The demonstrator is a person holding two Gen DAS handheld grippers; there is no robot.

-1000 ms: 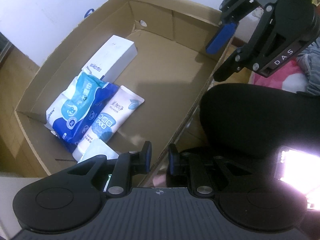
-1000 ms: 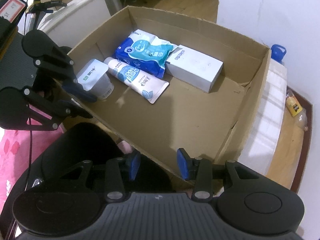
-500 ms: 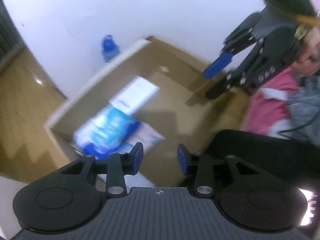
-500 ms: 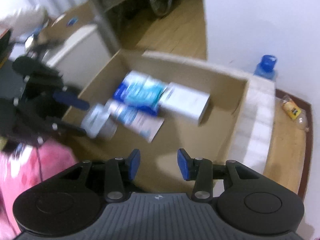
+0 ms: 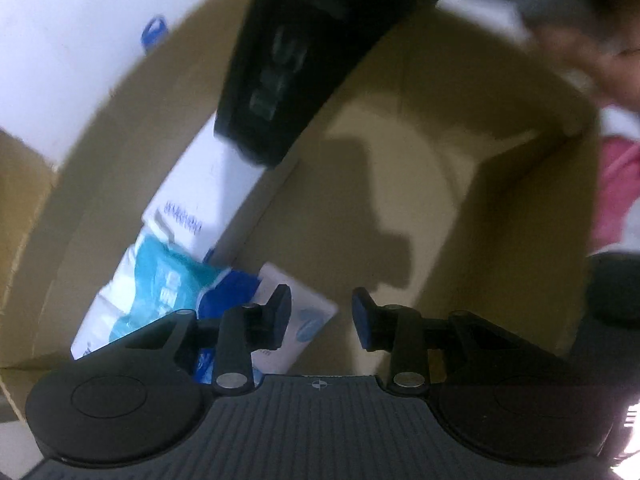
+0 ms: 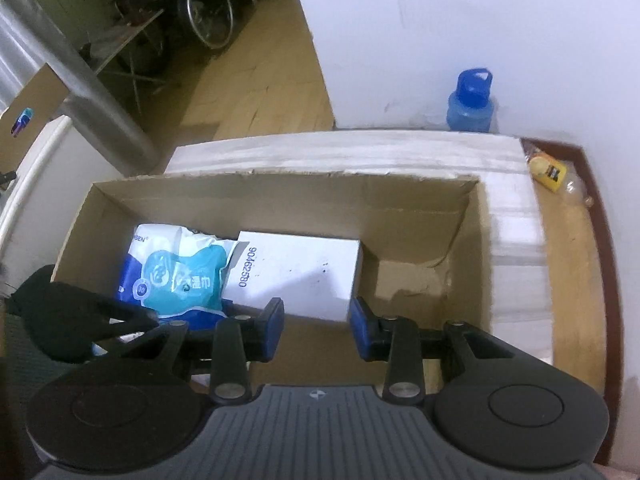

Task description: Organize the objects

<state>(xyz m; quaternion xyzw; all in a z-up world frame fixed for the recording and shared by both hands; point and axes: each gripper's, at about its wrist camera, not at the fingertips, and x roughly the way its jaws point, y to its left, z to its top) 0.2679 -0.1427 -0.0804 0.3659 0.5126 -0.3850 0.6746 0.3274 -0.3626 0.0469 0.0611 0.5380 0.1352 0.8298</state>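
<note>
An open cardboard box (image 6: 280,200) holds a white carton (image 6: 296,276) and a blue and teal wipes pack (image 6: 176,276) side by side. In the left wrist view the carton (image 5: 208,192), the wipes pack (image 5: 160,288) and a white tube-shaped pack (image 5: 308,312) lie along the box's left side. My left gripper (image 5: 320,318) hangs over the box floor, its jaws closing with nothing between them. My right gripper (image 6: 316,324) hovers just in front of the carton, jaws also closing on nothing. The left gripper's black fingers (image 6: 80,316) show at the left.
The right gripper's dark body (image 5: 288,60) crosses the top of the left wrist view. A white foam block (image 6: 516,240) flanks the box. A blue bottle (image 6: 470,100) stands by the wall, a yellow packet (image 6: 548,168) lies on the floor, and a wheel (image 6: 208,12) stands far back.
My left jaws went from nearly shut to apart. Both grippers swung in over the box; the right one now looks straight at the carton and passes close above the left camera.
</note>
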